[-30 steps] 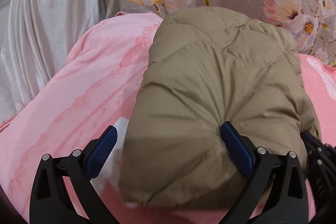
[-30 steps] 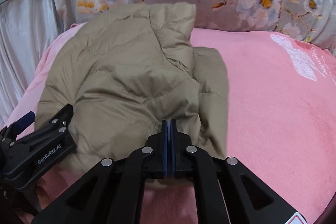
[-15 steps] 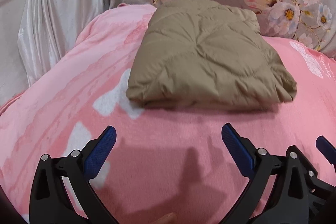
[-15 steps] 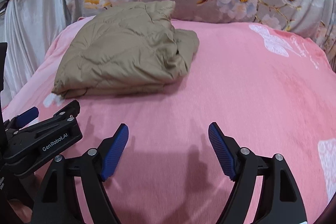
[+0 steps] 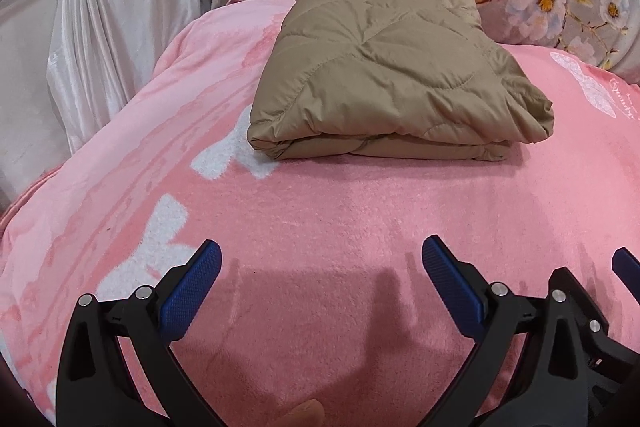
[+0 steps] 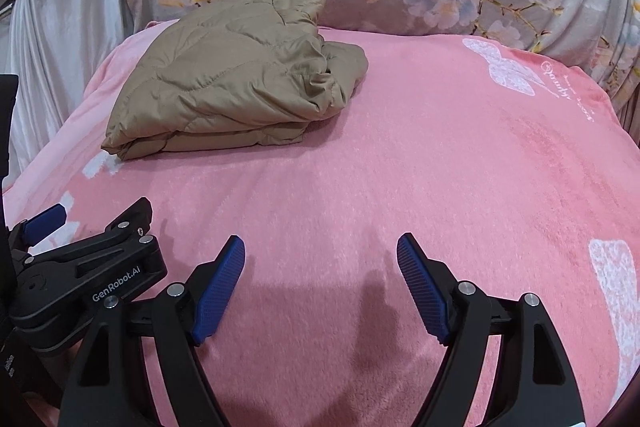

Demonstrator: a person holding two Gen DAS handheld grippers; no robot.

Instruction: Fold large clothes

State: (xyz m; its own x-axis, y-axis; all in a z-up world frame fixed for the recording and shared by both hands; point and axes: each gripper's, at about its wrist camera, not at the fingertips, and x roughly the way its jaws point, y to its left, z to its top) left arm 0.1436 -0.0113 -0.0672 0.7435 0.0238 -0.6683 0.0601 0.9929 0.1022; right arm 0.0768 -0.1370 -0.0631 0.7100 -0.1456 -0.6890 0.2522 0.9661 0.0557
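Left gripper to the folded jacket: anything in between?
Nothing but bare pink blanket between the open left gripper and the jacket; the left wrist view shows it.

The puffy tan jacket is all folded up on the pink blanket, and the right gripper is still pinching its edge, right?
Not quite. The puffy tan quilted jacket does lie folded on the fuzzy pink blanket, but the right gripper isn't pinching it. The right wrist view shows its blue pads spread open over bare blanket, apart from the jacket.

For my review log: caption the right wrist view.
Folded tan jacket lies on the pink blanket; right gripper open and empty.
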